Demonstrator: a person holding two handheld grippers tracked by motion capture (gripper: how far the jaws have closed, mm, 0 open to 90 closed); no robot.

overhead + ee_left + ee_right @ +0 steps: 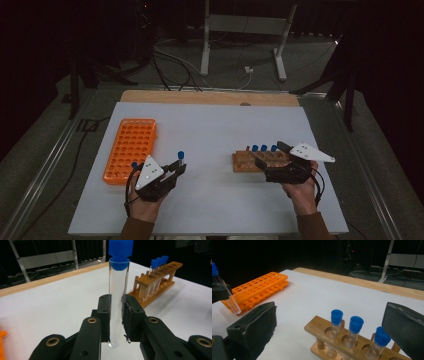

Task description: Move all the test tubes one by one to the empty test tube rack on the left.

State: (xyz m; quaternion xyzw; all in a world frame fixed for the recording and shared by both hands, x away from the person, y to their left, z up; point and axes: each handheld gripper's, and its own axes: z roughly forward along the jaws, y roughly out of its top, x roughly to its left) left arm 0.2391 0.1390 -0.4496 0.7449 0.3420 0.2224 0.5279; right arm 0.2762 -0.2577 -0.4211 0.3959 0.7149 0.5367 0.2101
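Blue-capped tube [117, 290] clamped upright in left tool [116, 312], carried above tabletop [210, 130] between wooden rack [250, 161] and orange rack [131, 149], likely for transfer; right tool [329, 327] spread wide over wooden rack's remaining tubes [355, 327]

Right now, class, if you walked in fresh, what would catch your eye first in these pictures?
The left gripper clamps an upright clear test tube with a blue cap, above the white table. At the table's left lies a bright orange rack; at the right, a wooden rack holds three blue-capped tubes, with the right gripper open around it.
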